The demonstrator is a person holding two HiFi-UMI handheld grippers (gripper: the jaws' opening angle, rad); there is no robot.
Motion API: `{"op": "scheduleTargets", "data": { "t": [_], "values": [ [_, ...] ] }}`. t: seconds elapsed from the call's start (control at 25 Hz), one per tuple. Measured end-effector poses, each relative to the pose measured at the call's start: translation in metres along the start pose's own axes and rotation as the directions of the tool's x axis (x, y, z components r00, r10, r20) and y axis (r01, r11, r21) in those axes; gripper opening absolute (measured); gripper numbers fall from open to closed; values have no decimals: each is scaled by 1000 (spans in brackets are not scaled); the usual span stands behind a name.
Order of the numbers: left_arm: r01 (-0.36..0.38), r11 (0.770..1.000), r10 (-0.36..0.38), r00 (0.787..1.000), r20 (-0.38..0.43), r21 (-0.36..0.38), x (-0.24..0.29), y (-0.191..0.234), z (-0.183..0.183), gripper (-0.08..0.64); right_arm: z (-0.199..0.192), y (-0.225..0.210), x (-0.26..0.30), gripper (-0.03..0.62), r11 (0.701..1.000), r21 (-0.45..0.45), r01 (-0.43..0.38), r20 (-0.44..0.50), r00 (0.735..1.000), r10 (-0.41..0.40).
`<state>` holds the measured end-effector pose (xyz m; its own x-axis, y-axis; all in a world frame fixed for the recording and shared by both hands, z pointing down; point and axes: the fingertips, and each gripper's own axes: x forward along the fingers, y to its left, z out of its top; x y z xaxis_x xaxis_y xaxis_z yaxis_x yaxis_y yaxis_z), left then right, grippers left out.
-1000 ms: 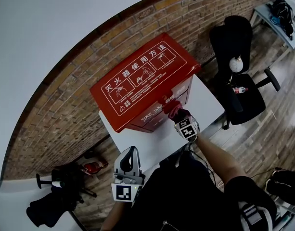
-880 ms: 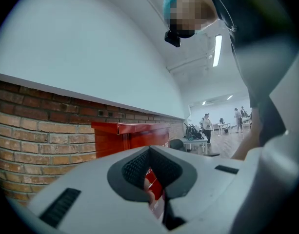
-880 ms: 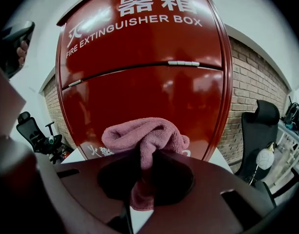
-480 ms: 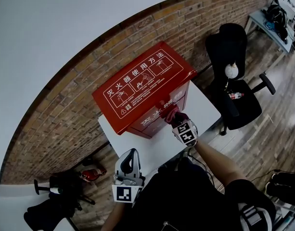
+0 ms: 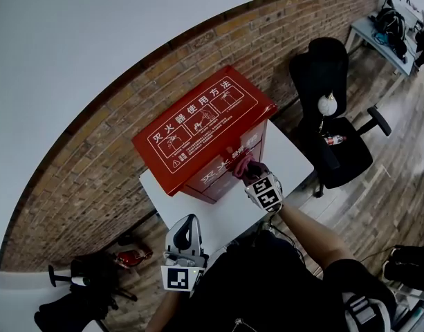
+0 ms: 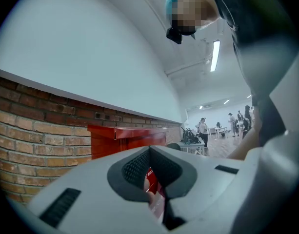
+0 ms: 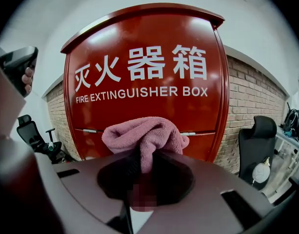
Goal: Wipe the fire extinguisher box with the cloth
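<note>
Head view: the right hand-held gripper [image 5: 246,171] brings the pink cloth [image 5: 240,163] to the front of the red fire extinguisher box [image 5: 201,123], which stands at the tabletop's [image 5: 291,151] far left corner by the brick wall [image 5: 80,178]. The left hand-held gripper [image 5: 187,221] hangs off the near edge and braces nothing, so a hard push may shift the box.

Left gripper view: its jaws are together and empty.

Right gripper view: the jaws pinch only a fold of cloth [image 7: 145,134], which rubbing could drag free. An office chair [image 7: 254,135] stands to the right, clear of the path.
</note>
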<state>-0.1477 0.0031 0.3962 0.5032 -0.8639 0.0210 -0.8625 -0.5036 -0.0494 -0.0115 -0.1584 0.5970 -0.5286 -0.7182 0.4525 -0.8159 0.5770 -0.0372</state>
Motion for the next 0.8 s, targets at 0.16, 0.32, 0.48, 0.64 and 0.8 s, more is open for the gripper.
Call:
{"op": "scheduleTargets", "data": {
  "t": [0.16, 0.32, 0.48, 0.64, 0.8],
  "values": [
    [10, 1000, -10, 1000, 2, -1, 2, -1, 0, 49, 13, -1, -6, 63, 1000, 0, 7, 23, 1000, -7],
    [17, 1000, -17, 1000, 10, 0, 2, -3, 1, 49, 25, -1, -12, 63, 1000, -6, 11, 47, 999, -10],
    [21, 1000, -21, 1000, 10, -1, 2, -3, 2, 49, 38, -2, -19, 63, 1000, -15, 14, 68, 998, -13],
    [22, 1000, -22, 1000, 10, -10, 0, -4, 3, 49, 54, 0, -29, 63, 999, -39, 16, 92, 996, -12],
    [25, 1000, -24, 1000, 16, -5, -1, -3, 3, 49, 70, 3, -38, 63, 998, -63, 12, 119, 993, -5]
  ]
}}
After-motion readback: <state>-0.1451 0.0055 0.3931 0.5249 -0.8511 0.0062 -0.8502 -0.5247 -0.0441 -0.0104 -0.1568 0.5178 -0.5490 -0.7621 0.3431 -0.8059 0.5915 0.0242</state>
